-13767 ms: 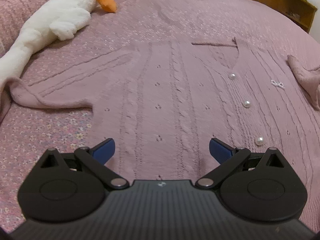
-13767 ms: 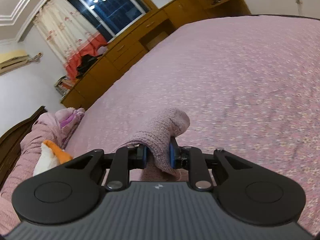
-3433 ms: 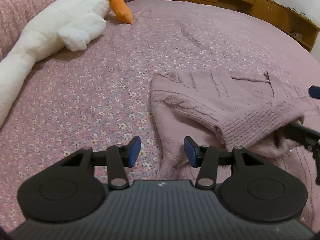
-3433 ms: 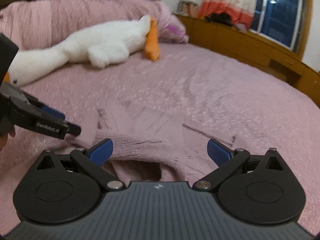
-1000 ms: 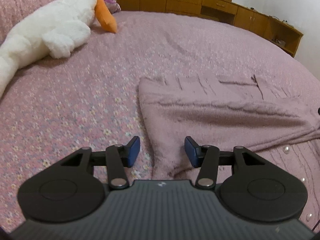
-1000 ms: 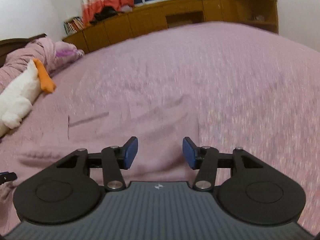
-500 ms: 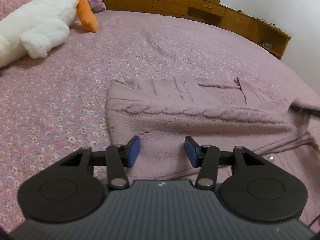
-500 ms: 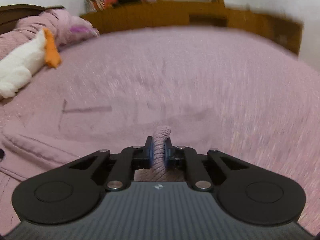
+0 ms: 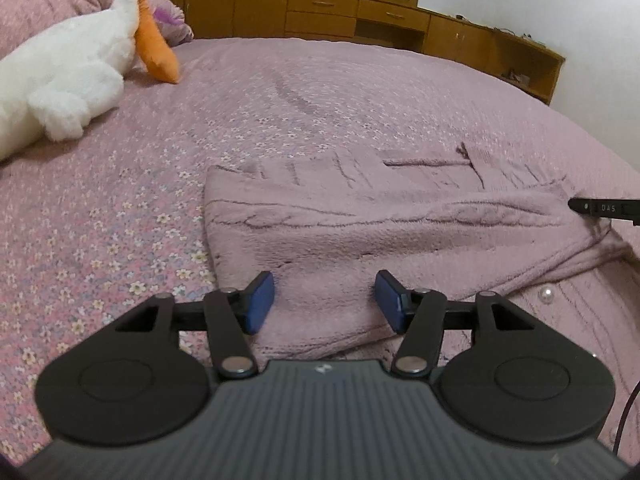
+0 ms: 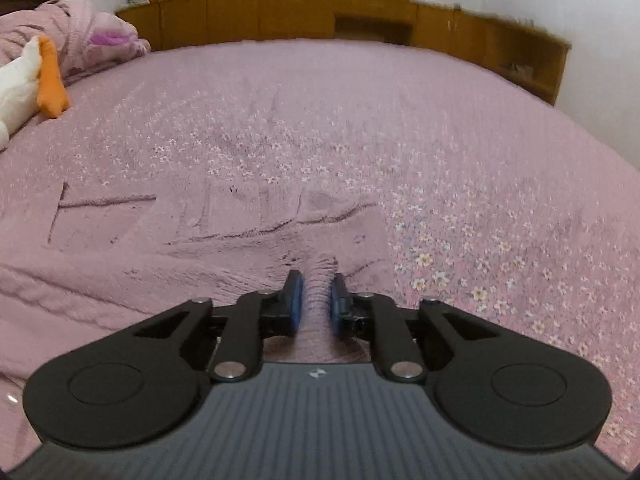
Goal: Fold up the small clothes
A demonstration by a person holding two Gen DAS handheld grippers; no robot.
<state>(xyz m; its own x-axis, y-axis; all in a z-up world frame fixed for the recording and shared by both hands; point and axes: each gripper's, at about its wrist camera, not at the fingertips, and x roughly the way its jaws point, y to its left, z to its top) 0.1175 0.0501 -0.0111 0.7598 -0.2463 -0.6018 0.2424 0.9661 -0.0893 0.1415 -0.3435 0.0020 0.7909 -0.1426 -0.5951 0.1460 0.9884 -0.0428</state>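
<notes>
Since the sleeves lie folded across it, the cardigan [image 9: 360, 220] sits mid-bed [image 9: 280, 112], ready for the next fold. L gripper [image 9: 325, 300] is opening, unclenched, straddling near-left hem w/o pinching. R gripper [image 10: 316, 302] has a ridge of knit between its pads at near-right edge, jaws opening, prob. letting go.

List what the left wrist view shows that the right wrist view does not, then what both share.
Left wrist only: the left gripper, jaws opening over the pink cardigan, a pearl button, and the toy goose's white body.
Right wrist only: the right gripper, jaws opening with a knit fold between its pads.
Both: the cardigan, the flowered bedspread, the wooden cabinets, the goose's orange beak.
</notes>
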